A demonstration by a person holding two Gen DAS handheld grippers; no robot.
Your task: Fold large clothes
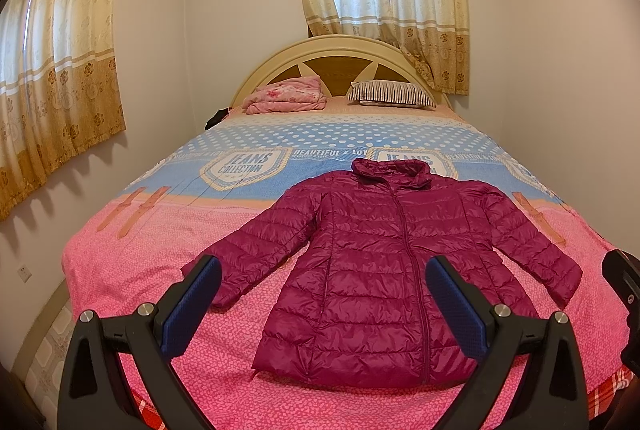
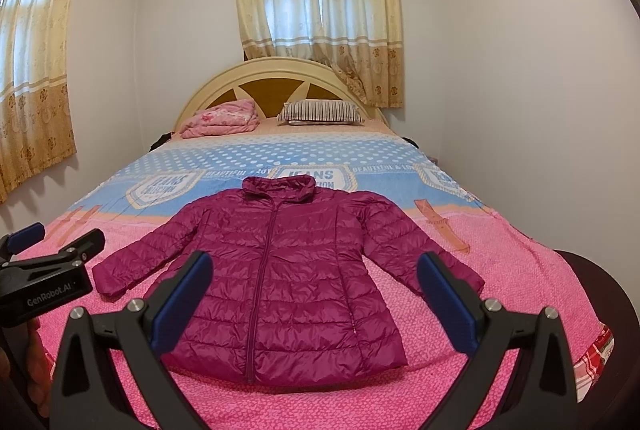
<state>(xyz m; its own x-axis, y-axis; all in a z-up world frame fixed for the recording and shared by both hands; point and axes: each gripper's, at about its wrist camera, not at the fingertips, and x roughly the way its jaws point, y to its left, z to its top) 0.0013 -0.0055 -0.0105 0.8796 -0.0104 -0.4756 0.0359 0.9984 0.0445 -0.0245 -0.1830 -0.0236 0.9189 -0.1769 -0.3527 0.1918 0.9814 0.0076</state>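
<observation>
Magenta quilted puffer jacket [image 1: 384, 270] lies flat, zipped, beyond both sets of spread, empty fingers, left gripper [image 1: 324, 306] and right gripper [image 2: 316, 302]. Likely light, puffy and slick, so a cuff or shoulder seam looks the safest place to pinch.

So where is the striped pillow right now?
In both views the striped pillow lies at the head of the bed against the headboard, right of the folded pink blanket, well beyond the magenta puffer jacket.

Bed [image 2: 520, 262] with magenta puffer jacket [image 2: 288, 270], striped pillow [image 2: 320, 111], pink blanket [image 2: 224, 119].
</observation>
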